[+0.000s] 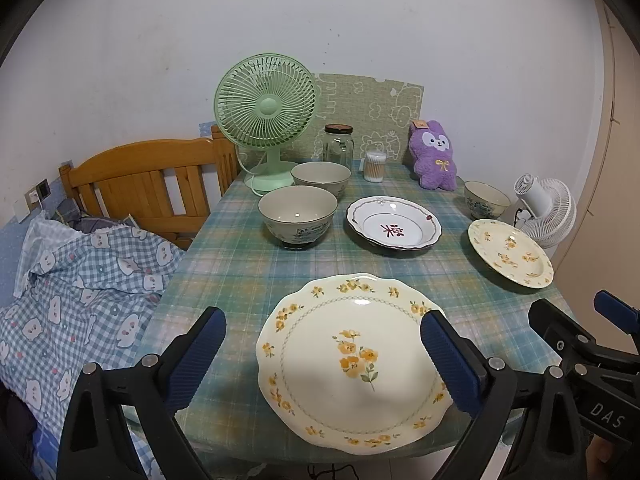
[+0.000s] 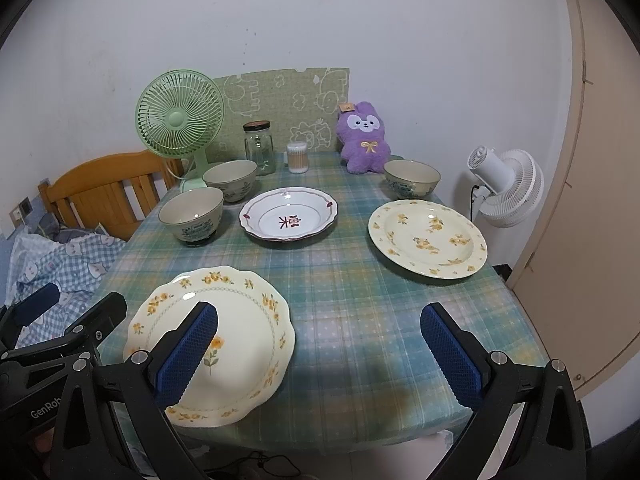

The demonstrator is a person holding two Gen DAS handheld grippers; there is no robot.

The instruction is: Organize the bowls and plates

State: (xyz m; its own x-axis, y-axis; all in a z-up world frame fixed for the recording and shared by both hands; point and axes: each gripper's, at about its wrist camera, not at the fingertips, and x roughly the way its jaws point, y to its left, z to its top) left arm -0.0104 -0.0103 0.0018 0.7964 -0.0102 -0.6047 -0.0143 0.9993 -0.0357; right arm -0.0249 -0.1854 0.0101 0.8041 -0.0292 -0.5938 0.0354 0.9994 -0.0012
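A large scalloped cream plate [image 1: 352,360] with yellow flowers lies at the table's near edge. My left gripper [image 1: 326,356] hovers open above it, its fingers either side and touching nothing. My right gripper [image 2: 320,356] is open over bare cloth, just right of that scalloped plate [image 2: 248,332]. Farther back are a white deep plate [image 2: 288,218] with a red character, a round cream flowered plate [image 2: 428,238] on the right, two bowls [image 2: 192,214] [image 2: 231,178] on the left, and a third bowl [image 2: 412,178] at the back right.
Along the back of the checked tablecloth [image 2: 360,320] stand a green fan [image 2: 180,120], a glass jar [image 2: 259,148], a cotton swab tub [image 2: 297,158] and a purple plush [image 2: 364,136]. A bed with a wooden headboard [image 1: 148,184] borders the left; a white fan [image 2: 504,188] and a door stand right.
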